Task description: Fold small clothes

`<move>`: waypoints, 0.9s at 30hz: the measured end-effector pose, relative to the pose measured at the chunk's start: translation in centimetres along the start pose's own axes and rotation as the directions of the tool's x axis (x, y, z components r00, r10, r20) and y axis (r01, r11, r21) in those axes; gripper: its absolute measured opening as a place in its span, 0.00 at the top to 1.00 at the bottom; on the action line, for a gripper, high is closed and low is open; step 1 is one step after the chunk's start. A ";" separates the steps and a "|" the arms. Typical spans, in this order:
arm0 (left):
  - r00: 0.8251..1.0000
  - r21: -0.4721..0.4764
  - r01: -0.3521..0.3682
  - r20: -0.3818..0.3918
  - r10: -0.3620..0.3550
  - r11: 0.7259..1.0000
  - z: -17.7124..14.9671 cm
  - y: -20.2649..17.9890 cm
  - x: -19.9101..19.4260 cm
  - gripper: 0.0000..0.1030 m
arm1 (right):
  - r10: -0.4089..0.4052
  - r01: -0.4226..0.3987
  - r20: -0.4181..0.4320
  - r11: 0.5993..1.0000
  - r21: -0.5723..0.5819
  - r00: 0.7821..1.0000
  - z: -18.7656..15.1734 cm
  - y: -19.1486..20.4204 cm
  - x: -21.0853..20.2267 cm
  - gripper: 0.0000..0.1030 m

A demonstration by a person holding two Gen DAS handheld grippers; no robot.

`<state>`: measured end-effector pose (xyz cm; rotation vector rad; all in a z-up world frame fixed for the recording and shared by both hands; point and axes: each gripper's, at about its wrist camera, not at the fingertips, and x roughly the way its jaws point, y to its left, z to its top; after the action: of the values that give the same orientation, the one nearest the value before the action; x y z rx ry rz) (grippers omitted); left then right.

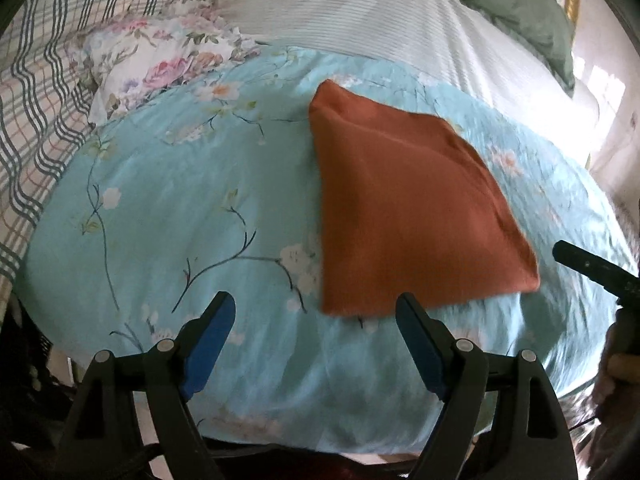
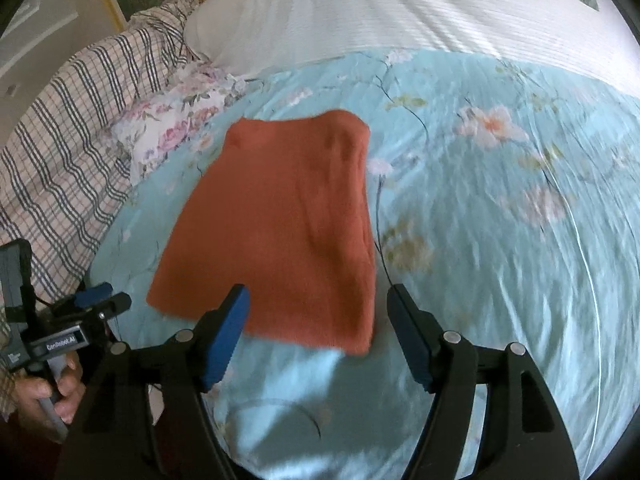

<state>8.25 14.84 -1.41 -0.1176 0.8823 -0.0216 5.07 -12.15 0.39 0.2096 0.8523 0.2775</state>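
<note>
A rust-orange cloth (image 1: pixel 408 208) lies folded into a flat rectangle on a light blue floral quilt (image 1: pixel 180 208). It also shows in the right wrist view (image 2: pixel 288 232). My left gripper (image 1: pixel 316 308) is open and empty, hovering just short of the cloth's near edge. My right gripper (image 2: pixel 318 300) is open and empty, above the cloth's near right corner. The right gripper's finger (image 1: pixel 580 264) shows at the right edge of the left wrist view. The left gripper (image 2: pixel 96 300) shows at the lower left of the right wrist view.
A pink floral cloth (image 1: pixel 160 64) lies bunched at the quilt's far left. A plaid blanket (image 1: pixel 36 112) lies beyond it. A white ribbed bedspread (image 1: pixel 380 20) covers the far side, with a green pillow (image 1: pixel 520 8) at the back right.
</note>
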 end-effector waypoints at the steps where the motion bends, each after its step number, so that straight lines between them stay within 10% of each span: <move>1: 1.000 -0.003 -0.001 0.000 0.001 1.000 0.2 0.0 0.1 0.20 | 0.002 -0.002 -0.001 1.000 -0.003 1.000 0.4 0.2 0.3 0.30; 27: 0.972 0.108 -0.233 -0.006 0.234 0.967 5.2 -1.5 1.9 0.19 | 0.018 -0.021 -0.037 0.997 -0.071 0.999 3.3 2.3 1.3 0.12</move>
<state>13.54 13.70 0.54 0.0877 0.9069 0.1504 8.06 -9.75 2.26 0.1469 0.8752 0.3300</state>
